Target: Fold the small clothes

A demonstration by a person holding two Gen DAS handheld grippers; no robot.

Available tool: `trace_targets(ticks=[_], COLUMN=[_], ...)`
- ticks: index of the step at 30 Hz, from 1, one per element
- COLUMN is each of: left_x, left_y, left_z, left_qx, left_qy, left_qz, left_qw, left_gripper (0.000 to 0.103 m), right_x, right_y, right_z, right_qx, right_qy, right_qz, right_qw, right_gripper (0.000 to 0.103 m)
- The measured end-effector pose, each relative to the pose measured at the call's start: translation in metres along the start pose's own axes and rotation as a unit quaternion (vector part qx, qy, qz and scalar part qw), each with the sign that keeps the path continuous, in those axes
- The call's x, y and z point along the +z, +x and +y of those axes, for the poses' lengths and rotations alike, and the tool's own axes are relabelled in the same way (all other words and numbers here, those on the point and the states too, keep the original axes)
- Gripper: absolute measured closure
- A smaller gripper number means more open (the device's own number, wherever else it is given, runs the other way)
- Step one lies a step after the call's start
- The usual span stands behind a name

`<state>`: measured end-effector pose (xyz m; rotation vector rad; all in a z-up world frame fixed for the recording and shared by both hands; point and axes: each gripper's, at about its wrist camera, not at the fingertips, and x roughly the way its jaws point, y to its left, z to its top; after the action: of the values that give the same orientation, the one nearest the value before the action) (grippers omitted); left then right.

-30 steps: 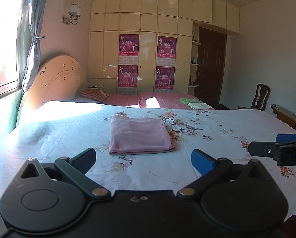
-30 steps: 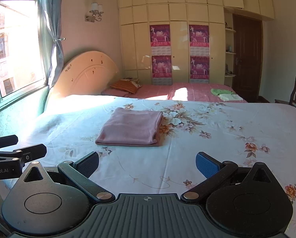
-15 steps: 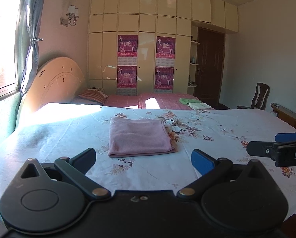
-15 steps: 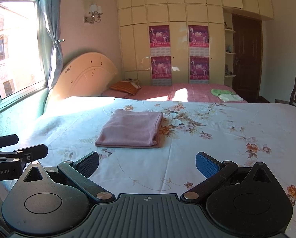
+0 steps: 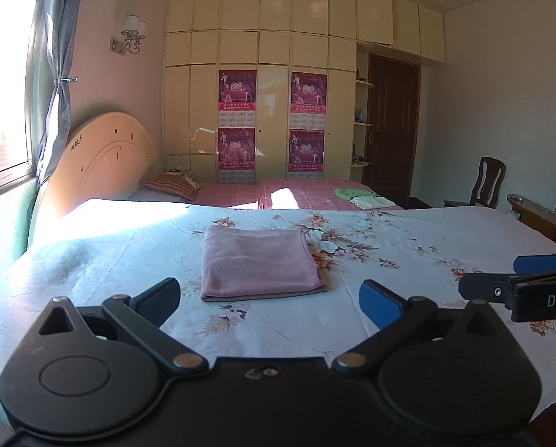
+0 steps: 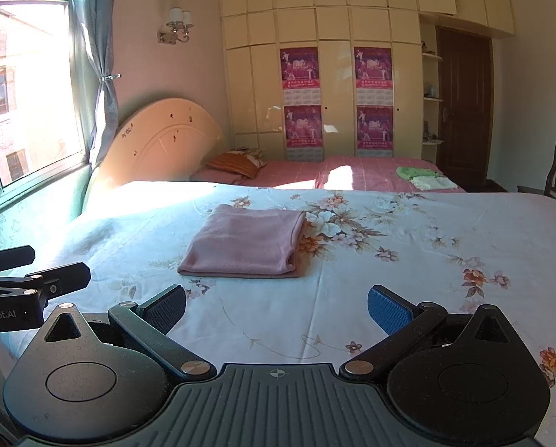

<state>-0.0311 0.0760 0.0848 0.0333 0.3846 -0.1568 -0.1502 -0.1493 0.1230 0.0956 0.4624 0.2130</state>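
Note:
A pink garment lies folded into a neat rectangle on the floral bed sheet; it also shows in the right wrist view. My left gripper is open and empty, held back from the garment's near edge. My right gripper is open and empty, also short of the garment. Each gripper shows at the edge of the other's view: the right one at the right, the left one at the left.
A second bed with a pink cover stands behind, with a striped pillow and small green and white clothes on it. A wardrobe, a door and a chair are farther back. A window is at the left.
Both grippers have drifted slightly, so the garment sits a little lower in each view. The garment has not moved and both grippers stay open.

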Motion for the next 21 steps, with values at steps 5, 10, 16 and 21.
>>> trace_targets(ticks=[5,10,16,21], left_x=[-0.0001,-0.0003,-0.0021,-0.0032], left_y=[0.0002,0.0001,-0.0013,-0.0011], left_z=[-0.0005,-0.0001,0.0008,0.0000], left_qx=[0.000,-0.001,-0.002,0.001], left_qy=[0.000,0.000,-0.003,0.000], left_qz=[-0.001,-0.002,-0.005,-0.008], left_qw=[1.0000,1.0000,1.0000,1.0000], left_gripper=[0.001,0.001,0.001,0.001], right_x=[0.0008,0.0007,0.0005,0.0003], right_y=[-0.0012,-0.0004,0.0007,0.0018], right_z=[-0.0004,-0.0020,-0.0008,0.0012], right_qx=[0.000,-0.001,0.000,0.002], right_qy=[0.000,0.002,0.000,-0.003], right_qz=[-0.003,-0.002,-0.002,-0.002], right_qw=[1.000,1.000,1.000,1.000], right_gripper=[0.000,0.001,0.000,0.000])
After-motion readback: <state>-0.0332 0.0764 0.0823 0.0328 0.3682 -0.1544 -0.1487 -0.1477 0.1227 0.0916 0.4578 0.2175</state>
